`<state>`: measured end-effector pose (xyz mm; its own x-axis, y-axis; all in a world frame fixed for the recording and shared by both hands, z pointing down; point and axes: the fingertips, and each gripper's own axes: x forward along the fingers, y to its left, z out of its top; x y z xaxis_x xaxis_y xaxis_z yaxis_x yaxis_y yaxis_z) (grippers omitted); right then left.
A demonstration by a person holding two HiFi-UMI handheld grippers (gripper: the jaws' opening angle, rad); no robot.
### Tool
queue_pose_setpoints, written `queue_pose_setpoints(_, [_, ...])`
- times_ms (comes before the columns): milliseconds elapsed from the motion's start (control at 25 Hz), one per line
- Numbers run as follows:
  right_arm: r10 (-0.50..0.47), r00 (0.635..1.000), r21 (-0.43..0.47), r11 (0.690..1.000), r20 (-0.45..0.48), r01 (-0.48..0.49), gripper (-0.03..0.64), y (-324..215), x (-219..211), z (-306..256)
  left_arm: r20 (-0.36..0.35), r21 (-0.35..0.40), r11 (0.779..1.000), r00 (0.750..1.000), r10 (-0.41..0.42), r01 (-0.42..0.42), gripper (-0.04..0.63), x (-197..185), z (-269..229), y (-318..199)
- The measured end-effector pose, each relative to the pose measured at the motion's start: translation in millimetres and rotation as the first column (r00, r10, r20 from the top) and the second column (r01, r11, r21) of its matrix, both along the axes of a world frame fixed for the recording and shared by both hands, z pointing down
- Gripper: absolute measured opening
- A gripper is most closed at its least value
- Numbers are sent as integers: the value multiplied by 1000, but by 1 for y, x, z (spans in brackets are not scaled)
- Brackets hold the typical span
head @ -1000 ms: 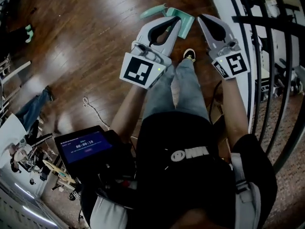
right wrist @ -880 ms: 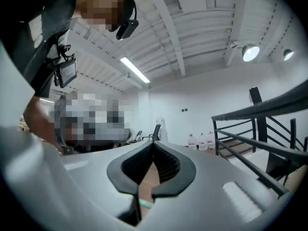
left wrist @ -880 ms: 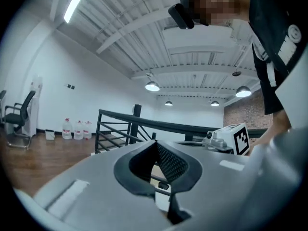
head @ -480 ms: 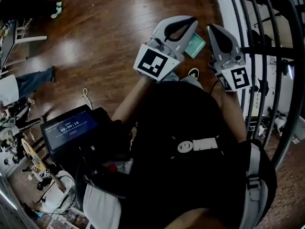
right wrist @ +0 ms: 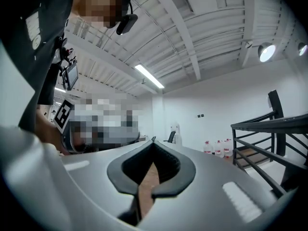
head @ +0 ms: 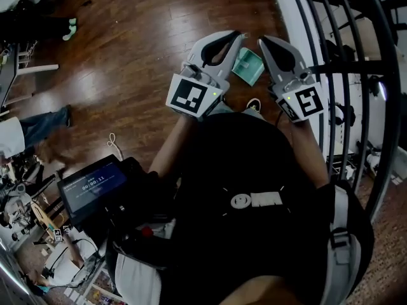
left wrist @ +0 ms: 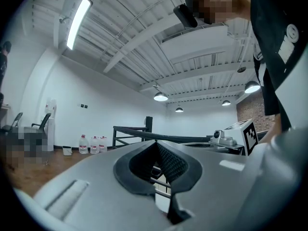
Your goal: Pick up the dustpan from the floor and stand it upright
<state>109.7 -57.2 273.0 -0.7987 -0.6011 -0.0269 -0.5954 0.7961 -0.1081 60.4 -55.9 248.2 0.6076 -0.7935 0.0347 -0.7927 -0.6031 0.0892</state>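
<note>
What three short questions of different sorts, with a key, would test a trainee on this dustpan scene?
1. True or false: the right gripper holds the dustpan.
2. Where does the dustpan lie? A. on the wooden floor; B. on a table; C. on a chair.
3. Fill in: the jaws of the left gripper are ____.
Key: 1 false; 2 A; 3 shut.

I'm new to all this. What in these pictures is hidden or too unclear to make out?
1. The dustpan: in the head view only a green corner shows between the left tool and the right tool, which cover its handle.
2. Both tool views point across the room, so neither shows the dustpan.
3. The screen: in the head view its writing is too small to read.
</note>
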Motion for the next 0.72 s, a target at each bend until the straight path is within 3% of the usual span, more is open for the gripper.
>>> queue_pose_setpoints(440, [12, 1000, 38, 999, -18, -12, 2, 2, 5, -5, -34, 13, 999, 999, 30, -30, 14, 11, -5, 2])
queue_pose_setpoints(720, [9, 1000, 51, 999, -20, -8, 2, 4, 9, -10, 5, 20, 999, 999, 48, -48, 14, 18, -5, 5])
